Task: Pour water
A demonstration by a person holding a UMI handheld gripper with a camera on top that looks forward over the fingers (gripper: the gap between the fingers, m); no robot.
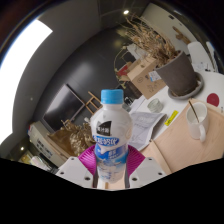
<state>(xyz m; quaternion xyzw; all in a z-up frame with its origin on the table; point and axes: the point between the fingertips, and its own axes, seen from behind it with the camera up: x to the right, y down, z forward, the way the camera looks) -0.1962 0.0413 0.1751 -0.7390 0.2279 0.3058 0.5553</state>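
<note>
**Bottle held aloft, ready to be carried to a vessel**

A clear plastic bottle [110, 140] with a blue cap and a dark-and-blue label is gripped between the fingers, whose pads [97, 158] are seen pressed against its lower body at either side. The gripper [108, 165] is thus closed on the bottle, which stands roughly upright, lifted above the bench [185, 150] rather than resting on it.

The cap appears to be on. If so, it would have to be removed before any water could be poured; whether it is merely resting or screwed tight cannot be told. For the pour itself, the bottle should be brought over the white mug [196, 122], which stands on the bench beyond and to the right of the fingers, and tilted slowly so that the neck is kept over the mug's mouth. A firm hold is needed, since thin plastic may be expected to yield and slip under the pads.

The bench is a pale wooden surface. Papers [148, 122] are spread on it just behind the bottle, and a small yellow-green item lies beside them near the mug. Spillage onto the papers should be guarded against.

Further back, a cluttered room is seen: a grey chair [180, 72], shelves or tables laden with assorted objects, and a bright window [28, 45] high up.
</note>
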